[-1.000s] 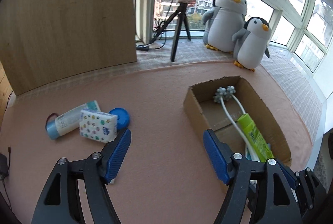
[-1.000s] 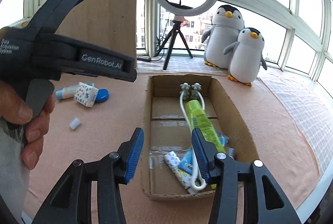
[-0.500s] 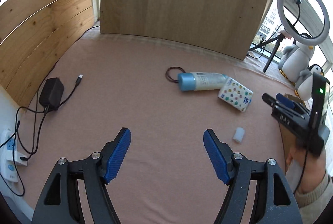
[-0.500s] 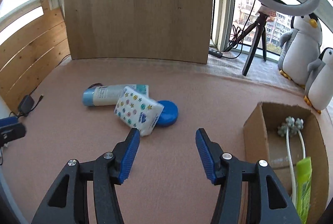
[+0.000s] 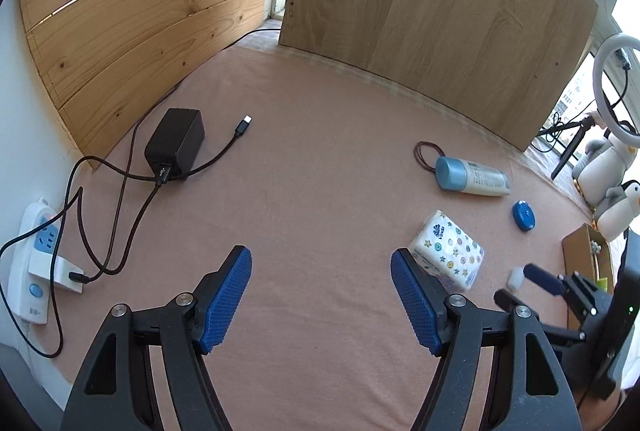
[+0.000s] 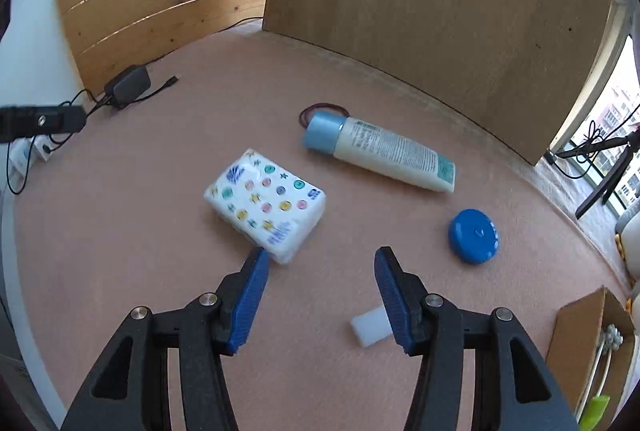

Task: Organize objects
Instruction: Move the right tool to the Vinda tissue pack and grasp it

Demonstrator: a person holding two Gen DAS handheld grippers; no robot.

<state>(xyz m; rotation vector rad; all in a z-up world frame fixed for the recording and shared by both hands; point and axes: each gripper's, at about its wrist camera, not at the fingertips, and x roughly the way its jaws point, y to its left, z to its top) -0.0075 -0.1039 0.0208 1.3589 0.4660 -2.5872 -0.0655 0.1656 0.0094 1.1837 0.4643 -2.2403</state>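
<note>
The right gripper hangs over the pink mat with its jaws apart and nothing between them. The tissue pack lies just beyond its left pad, the small white cap partly hidden behind its right pad. Farther off lie the tube and blue lid. The left gripper stands wide open over bare mat. The cardboard box is cut off at the edge.
</note>
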